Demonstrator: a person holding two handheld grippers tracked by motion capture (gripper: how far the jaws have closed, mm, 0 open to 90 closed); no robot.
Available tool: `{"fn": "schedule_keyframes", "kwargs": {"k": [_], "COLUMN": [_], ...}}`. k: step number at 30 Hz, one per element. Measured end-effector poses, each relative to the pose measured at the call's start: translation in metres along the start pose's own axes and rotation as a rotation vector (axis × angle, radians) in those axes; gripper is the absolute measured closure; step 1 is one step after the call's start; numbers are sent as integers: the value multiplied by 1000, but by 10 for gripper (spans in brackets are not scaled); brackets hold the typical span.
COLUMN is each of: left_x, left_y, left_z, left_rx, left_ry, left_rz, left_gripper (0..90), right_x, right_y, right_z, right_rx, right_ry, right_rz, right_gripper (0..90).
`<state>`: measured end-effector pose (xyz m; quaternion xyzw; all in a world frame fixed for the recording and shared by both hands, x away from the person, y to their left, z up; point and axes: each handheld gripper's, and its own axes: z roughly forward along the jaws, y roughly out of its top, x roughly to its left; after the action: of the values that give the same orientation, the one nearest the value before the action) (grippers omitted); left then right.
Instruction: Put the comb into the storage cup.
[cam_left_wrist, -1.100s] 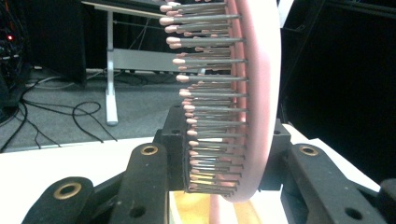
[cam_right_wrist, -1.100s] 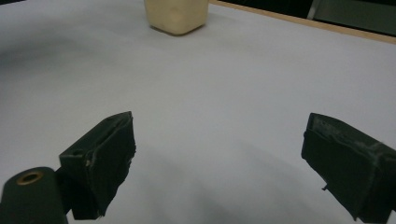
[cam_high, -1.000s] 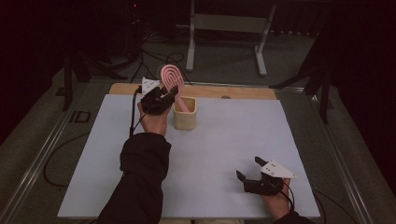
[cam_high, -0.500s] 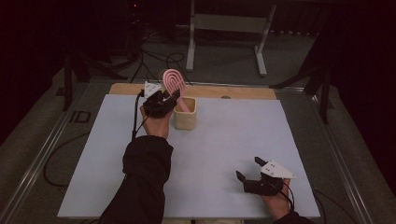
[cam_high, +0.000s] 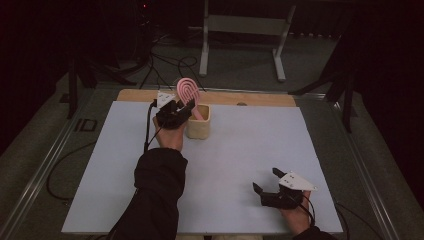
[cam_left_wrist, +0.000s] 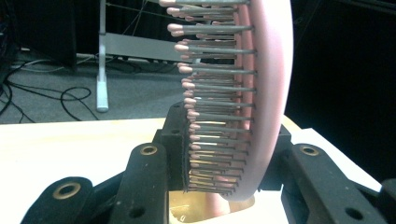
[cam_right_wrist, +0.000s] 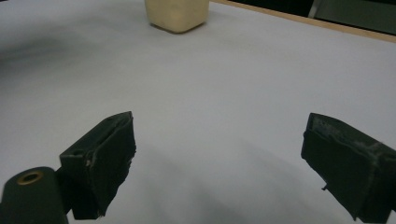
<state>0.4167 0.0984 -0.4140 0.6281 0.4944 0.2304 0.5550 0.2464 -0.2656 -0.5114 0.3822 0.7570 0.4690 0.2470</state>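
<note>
Between left gripper (cam_high: 179, 111) jaws, hairbrush (cam_left_wrist: 243, 98).

From my station I see a white table top (cam_high: 310, 150) with a strip of bare wood (cam_high: 250, 98) along its far edge. Beyond it lies grey floor (cam_high: 240, 60), where black cables (cam_high: 165, 62) loop beside a pale metal stand (cam_high: 240, 30). The room behind is dark, almost black.
</note>
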Motion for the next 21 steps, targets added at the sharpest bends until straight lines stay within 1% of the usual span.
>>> {"fn": "schedule_keyframes", "kwargs": {"k": [6,9,16,21], "left_x": [-1,-2,-4,-4], "left_y": [-5,-8,-10,-14], "left_z": [3,4,3,5], "left_rx": [2,6,8,24], "left_ry": [6,1,-6,-7], "left_rz": [-4,-9,-6,0], "left_gripper": [642,640,638,638], "right_x": [-1,-1,0,1], "right_y": [-1,-2,-1,-1], "right_z": [-1,-3,-3,-3], "right_rx": [4,4,4,6], "right_ry": [-4,-9,-10,-9], "right_rz": [4,2,-2,-3], "right_gripper": [96,96,96,96]}}
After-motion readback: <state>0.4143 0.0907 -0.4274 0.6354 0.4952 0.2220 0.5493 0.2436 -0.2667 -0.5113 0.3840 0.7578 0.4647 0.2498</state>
